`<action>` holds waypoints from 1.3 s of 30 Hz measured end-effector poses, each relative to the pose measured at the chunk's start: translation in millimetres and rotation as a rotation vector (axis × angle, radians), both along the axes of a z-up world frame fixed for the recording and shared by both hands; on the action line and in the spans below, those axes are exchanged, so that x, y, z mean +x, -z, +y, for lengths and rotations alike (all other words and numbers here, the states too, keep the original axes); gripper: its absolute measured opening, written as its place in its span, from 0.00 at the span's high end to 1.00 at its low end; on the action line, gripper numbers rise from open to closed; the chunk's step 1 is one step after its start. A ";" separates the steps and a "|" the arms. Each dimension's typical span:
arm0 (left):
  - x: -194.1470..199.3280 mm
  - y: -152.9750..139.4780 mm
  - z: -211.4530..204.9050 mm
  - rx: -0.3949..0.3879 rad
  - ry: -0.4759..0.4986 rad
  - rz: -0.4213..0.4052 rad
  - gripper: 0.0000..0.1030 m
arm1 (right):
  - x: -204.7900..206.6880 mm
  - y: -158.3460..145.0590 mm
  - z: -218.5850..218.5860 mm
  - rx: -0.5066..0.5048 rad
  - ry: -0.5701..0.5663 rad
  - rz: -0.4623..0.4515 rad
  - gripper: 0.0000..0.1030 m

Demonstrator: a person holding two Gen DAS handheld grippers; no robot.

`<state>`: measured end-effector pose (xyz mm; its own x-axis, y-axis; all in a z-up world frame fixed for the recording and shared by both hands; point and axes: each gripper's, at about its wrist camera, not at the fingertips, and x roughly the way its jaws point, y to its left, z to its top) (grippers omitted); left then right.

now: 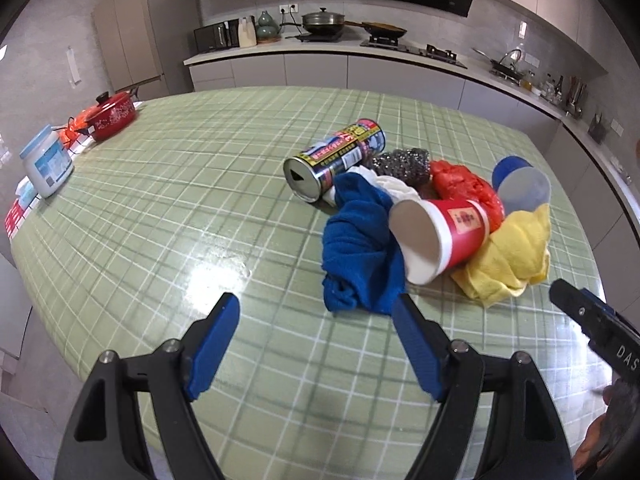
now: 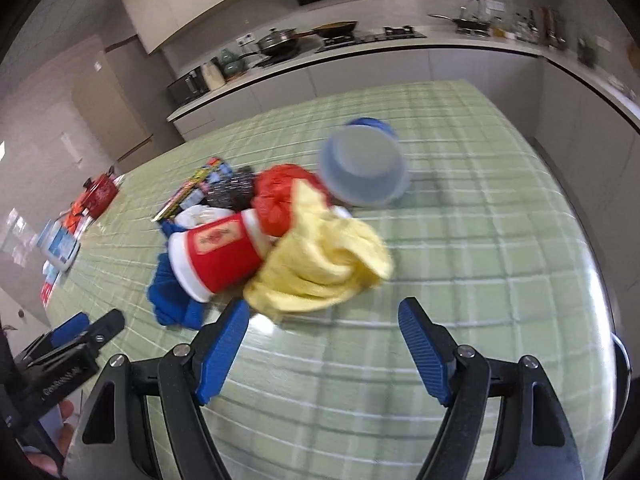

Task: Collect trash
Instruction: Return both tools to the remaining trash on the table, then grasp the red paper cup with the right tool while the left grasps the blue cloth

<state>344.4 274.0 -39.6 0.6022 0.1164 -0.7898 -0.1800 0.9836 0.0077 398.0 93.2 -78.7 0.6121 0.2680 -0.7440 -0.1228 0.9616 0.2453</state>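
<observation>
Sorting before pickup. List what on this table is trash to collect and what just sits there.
Likely trash, in the pile:
tin can
red paper cup
red plastic bag
steel scourer
blue cloth
yellow cloth

Lying about, far edge:
red pot
white jar

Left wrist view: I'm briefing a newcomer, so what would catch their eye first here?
The bright heap in the middle of the green checked table: a red paper cup on its side, lying across a blue cloth and a yellow cloth, with a tipped can behind. Nearest the camera, the left tool stands open and empty before the pile.
</observation>
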 end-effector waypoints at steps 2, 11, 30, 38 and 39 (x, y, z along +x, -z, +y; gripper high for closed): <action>4.4 -0.4 5.0 0.003 0.003 0.003 0.22 | 3.2 1.0 18.0 -0.008 -0.030 -0.002 0.23; 28.4 1.2 47.9 -0.002 0.061 0.014 0.22 | 17.1 11.1 83.3 0.004 -0.043 0.021 0.23; 64.1 10.3 28.8 -0.060 0.304 0.045 0.22 | 10.3 23.5 24.5 -0.117 0.274 0.076 0.23; 69.9 21.6 26.8 -0.083 0.310 0.084 0.22 | -12.7 9.5 40.7 -0.032 0.172 0.034 0.23; 70.3 22.7 27.5 -0.083 0.312 0.086 0.22 | -10.6 7.3 45.9 -0.027 0.156 0.026 0.23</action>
